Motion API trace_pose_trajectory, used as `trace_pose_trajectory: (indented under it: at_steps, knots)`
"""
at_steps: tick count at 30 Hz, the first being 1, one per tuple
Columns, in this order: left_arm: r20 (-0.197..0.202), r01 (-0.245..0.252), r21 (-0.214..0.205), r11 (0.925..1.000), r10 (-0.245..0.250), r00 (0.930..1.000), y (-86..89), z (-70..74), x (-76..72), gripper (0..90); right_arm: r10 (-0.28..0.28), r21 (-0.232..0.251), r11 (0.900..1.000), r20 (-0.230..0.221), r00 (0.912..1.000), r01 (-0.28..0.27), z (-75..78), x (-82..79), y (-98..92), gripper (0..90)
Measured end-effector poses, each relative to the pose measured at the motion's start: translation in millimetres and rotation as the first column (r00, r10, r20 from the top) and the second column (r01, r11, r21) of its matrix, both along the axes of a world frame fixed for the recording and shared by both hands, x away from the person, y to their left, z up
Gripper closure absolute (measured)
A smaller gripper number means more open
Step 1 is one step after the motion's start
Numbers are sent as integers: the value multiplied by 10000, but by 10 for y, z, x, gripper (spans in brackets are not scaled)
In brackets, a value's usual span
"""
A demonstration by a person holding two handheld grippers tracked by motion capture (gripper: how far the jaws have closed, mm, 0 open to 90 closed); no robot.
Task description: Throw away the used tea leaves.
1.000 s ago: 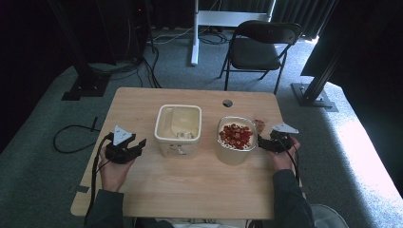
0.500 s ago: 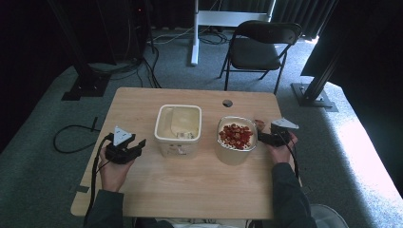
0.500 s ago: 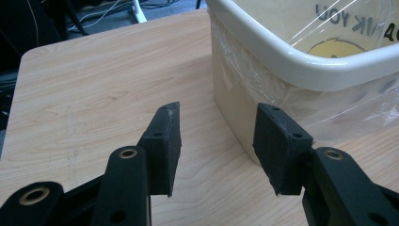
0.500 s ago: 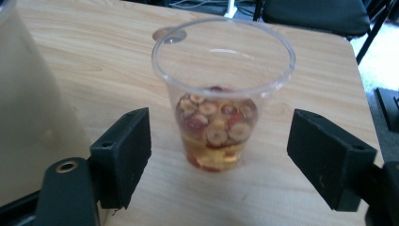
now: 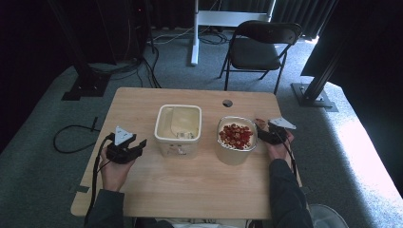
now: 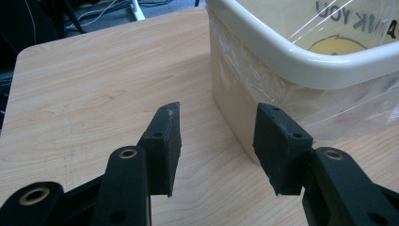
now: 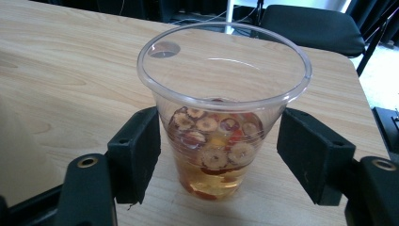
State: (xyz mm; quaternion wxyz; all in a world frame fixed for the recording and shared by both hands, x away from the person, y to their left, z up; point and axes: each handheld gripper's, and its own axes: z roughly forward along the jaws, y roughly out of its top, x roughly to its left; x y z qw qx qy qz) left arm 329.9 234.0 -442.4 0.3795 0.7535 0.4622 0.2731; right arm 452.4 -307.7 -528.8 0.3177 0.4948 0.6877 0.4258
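The right gripper (image 7: 219, 155), its jaws just closing, straddles the clear cup (image 7: 221, 113) without touching it, beside the bowl of red slices (image 5: 236, 137).

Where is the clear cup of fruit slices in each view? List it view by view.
High view: cup just right of the round bowl.
Left gripper view: faces the white tub instead.
Right gripper view: centre, between the right gripper's jaws.
Shared landmark: black chair at the top.
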Motion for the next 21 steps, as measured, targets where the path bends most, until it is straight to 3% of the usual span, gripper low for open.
trace_pose_trajectory:
  at_steps: [10,17,19,21]
  knots:
    - [-45,73,41,10000,-73,10000,-38,-12,29,526,172,527,9985,-443,9989,-149,-13,13,-106,227]
    - [-86,124,108,9999,-123,9999,-76,-35,44,526,276,460,9986,-374,9989,-259,15,2,-94,220]
    - [-95,129,94,9999,-128,9999,-77,-39,44,526,324,389,9988,-594,9977,-302,37,22,-88,206]
    - [-138,127,146,9998,-125,9998,-74,-46,44,526,414,105,9991,-511,9978,-409,88,32,-57,208]
